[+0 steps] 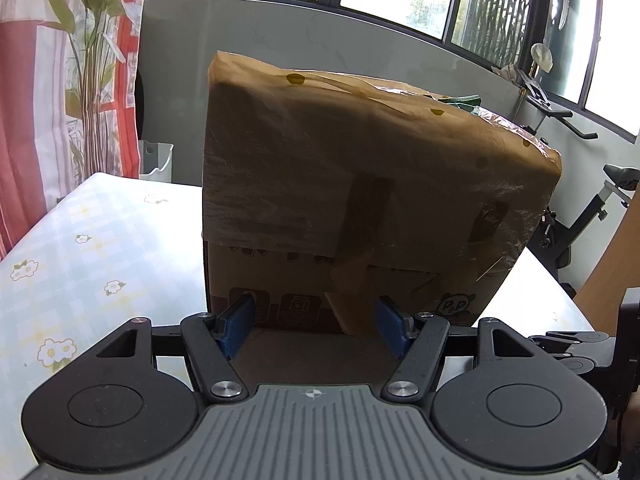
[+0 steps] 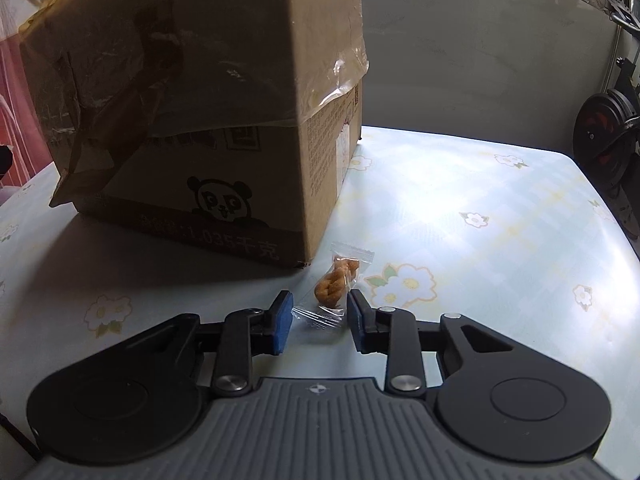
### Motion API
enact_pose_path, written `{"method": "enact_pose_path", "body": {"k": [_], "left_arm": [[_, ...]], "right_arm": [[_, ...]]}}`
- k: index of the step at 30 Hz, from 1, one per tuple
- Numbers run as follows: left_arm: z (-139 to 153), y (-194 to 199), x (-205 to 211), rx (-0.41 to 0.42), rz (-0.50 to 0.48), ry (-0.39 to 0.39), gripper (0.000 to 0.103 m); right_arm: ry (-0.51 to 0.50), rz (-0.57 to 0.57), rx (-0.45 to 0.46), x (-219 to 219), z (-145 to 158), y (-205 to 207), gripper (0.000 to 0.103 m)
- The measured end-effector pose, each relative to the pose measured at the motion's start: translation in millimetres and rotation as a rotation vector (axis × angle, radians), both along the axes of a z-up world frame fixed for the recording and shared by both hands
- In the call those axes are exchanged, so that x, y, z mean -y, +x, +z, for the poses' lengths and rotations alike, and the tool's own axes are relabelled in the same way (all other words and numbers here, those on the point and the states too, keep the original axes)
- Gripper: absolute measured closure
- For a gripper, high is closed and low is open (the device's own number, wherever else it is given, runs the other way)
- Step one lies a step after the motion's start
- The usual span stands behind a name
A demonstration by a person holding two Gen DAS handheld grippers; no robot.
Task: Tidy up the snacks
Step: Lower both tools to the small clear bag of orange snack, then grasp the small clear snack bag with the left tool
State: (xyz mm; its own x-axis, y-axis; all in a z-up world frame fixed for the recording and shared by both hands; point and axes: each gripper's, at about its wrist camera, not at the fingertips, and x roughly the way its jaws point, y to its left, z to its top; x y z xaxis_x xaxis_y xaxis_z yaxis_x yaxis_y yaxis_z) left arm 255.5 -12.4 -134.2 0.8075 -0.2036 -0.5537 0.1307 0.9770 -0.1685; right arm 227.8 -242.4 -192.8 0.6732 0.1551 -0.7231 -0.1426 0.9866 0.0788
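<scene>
Up close, the brown cardboard box (image 2: 192,92) wrapped in crinkled clear plastic and brown tape stands on the pale checked tablecloth with white flowers (image 2: 480,216), a black-and-white panda face printed low on its near side. Just off its near right corner lies a small clear plastic packet holding an orange-brown twisted snack (image 2: 334,282), flat on the cloth and apart from the box.

The right gripper (image 2: 318,316) hangs low over the cloth with its blue-padded fingers (image 2: 282,318) set either side of the near end of the packet. Its jaws stand part open; the right pad sits just at the wrapper's edge, the left pad a little off it, and neither visibly squeezes the snack.

Seen from the left wrist, the left gripper (image 1: 316,326) faces the box's near side, close to its bottom edge. Its jaws are about half open, empty, with the blue pads (image 1: 236,328) just in front of the cardboard; whether they touch it I cannot tell. Beyond the box stand a grey panel (image 1: 280,40) and windows, with a red-and-white curtain (image 1: 40,100) on the far left.
</scene>
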Motion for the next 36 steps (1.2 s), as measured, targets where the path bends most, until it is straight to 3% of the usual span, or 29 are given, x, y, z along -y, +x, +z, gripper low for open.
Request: {"method": "enact_pose_path", "body": {"k": [4, 14, 18, 24, 30, 36], "left_arm": [[-4.8, -0.3, -2.0, -0.020, -0.014, -0.024, 0.034], [-23.7, 0.7, -1.5, -0.091, -0.035, -0.044, 0.035], [-34.0, 7.4, -5.2, -0.130, -0.061, -0.065, 0.046], [-50.6, 21.6, -4.0, -0.195, -0.097, -0.090, 0.054], [-61.0, 27.9, 4.4, -0.222, -0.144, -0.101, 0.054], [-73.8, 30.8, 10.9, -0.267, -0.179, -0.133, 0.056]], "right_arm": [[0.029, 0.039, -0.021, -7.6, 2.8, -6.6, 0.072], [0.020, 0.375, -0.021, -98.7, 1.8, -28.0, 0.072], [-0.014, 0.472, 0.005, -124.9, -2.2, -21.5, 0.071], [-0.021, 0.444, -0.003, -120.1, -2.7, -18.0, 0.068], [-0.029, 0.364, -0.011, -84.7, 1.8, -21.3, 0.060], [-0.004, 0.334, -0.024, -73.5, 6.0, -26.2, 0.060]]}}
